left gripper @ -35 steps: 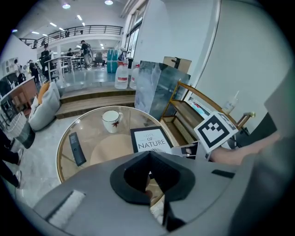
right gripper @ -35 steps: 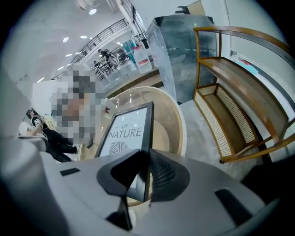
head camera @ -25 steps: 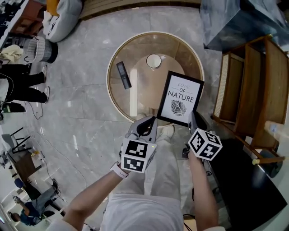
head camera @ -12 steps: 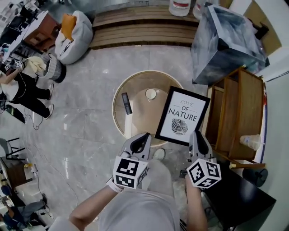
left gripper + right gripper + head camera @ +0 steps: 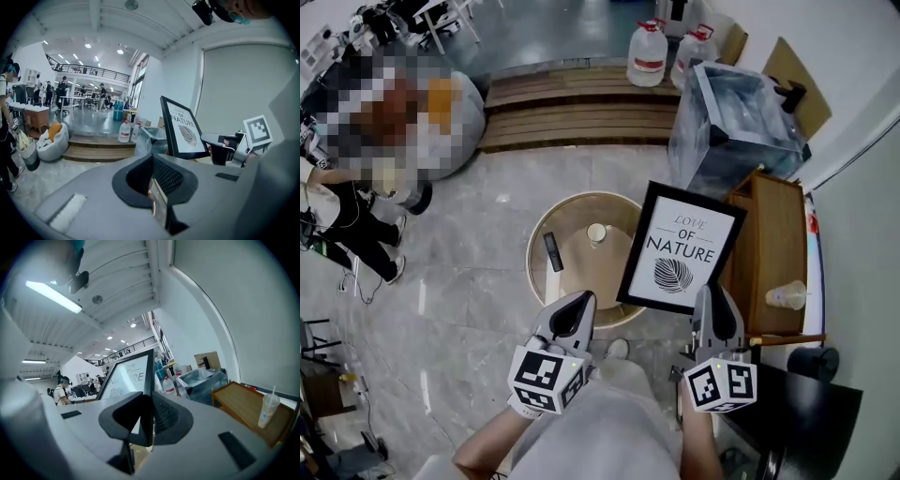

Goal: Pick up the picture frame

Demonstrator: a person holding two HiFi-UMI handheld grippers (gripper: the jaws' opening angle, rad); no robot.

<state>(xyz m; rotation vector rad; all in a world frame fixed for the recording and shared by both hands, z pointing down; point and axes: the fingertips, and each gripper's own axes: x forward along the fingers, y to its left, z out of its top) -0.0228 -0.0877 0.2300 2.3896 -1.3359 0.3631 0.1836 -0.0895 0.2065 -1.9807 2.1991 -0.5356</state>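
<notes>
Black rectangular picture frame (image 5: 682,248) looks lifted, its five-o'clock corner grasped by right gripper (image 5: 711,298); left gripper (image 5: 577,305) clenched, empty; next, hold steady.

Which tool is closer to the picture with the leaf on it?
Right. The right tool is clamped on the lower right edge of the picture frame, holding it up. The left tool is off to the frame's lower left, not touching it.

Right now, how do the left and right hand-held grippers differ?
The right hand-held gripper clamps an edge of the black rectangular leaf-print picture frame; the left hand-held gripper holds nothing. The right sits at the frame's lower corner; the left is beside the frame, apart from it. Both point forward.
</notes>
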